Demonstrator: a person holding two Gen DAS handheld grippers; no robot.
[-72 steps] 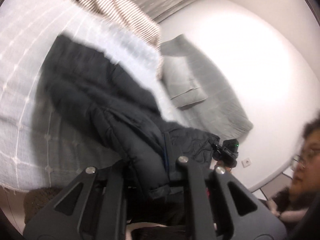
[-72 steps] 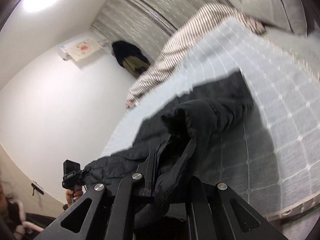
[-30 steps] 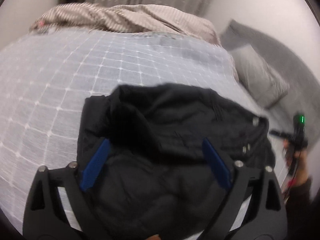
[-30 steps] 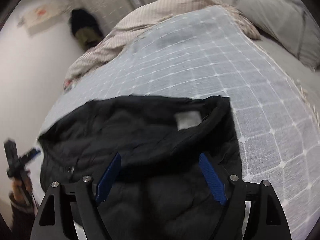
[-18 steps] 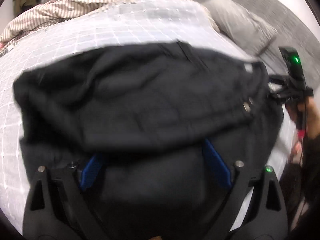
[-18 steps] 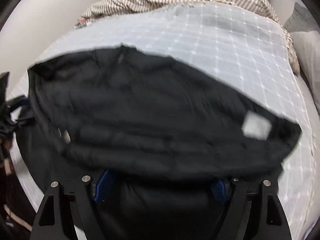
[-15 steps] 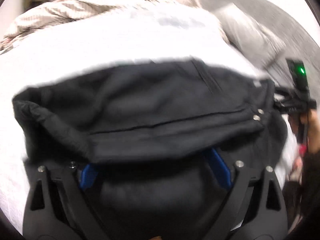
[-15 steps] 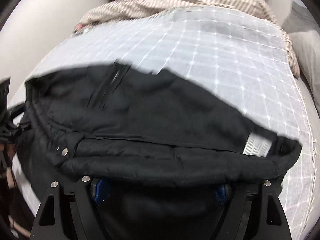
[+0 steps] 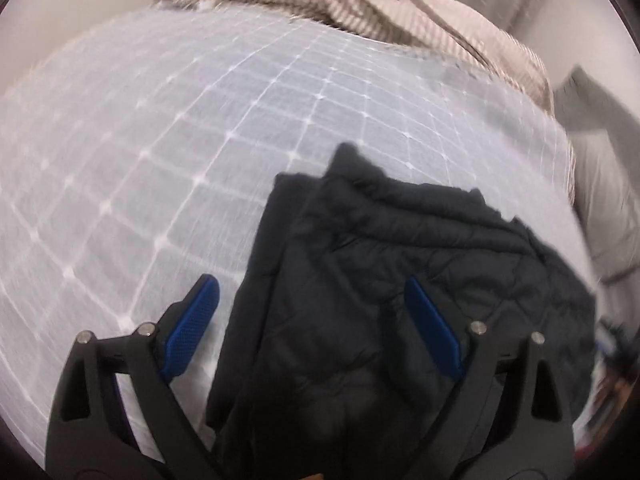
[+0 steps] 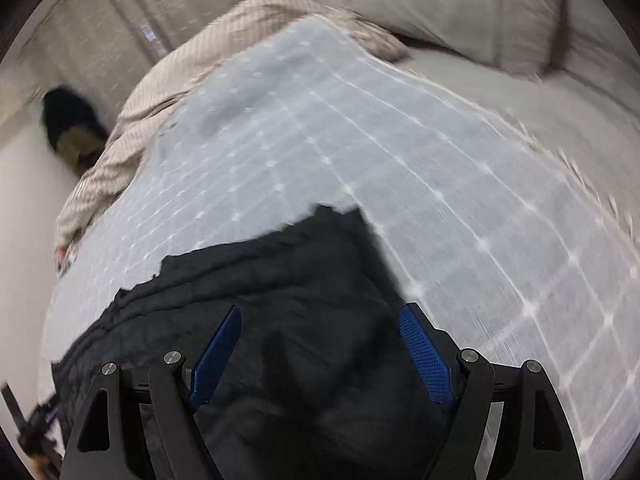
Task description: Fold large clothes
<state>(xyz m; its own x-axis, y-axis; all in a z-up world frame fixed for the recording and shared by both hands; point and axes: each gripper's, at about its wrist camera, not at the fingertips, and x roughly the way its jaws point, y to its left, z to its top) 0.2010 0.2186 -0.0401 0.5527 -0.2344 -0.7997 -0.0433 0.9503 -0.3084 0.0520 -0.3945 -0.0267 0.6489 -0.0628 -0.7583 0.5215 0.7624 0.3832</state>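
A black quilted jacket [image 9: 400, 260] lies folded on the bed. In the left wrist view it fills the lower right, its left edge running down between the pads. My left gripper [image 9: 310, 286] is open above that edge; one pad [image 9: 192, 328] is over the bedcover, the other over the jacket. The right wrist view has the jacket [image 10: 280, 280] at the lower left, its right corner by the right pad. My right gripper [image 10: 320, 312] is open over it. Neither pair of pads presses on cloth.
A pale grey bedcover with a white grid [image 9: 200, 120] [image 10: 440, 180] spreads around the jacket. A striped blanket [image 9: 360, 4] [image 10: 160, 92] is bunched at the far end. Grey pillows [image 10: 460, 4] [image 9: 600, 208] lie at the right. A dark garment [image 10: 68, 128] hangs on the far wall.
Half a second ago a thick fold of the jacket stretched across both views over the pads. Now it lies flat and folded, and both grippers have swung toward its outer edges, still open.
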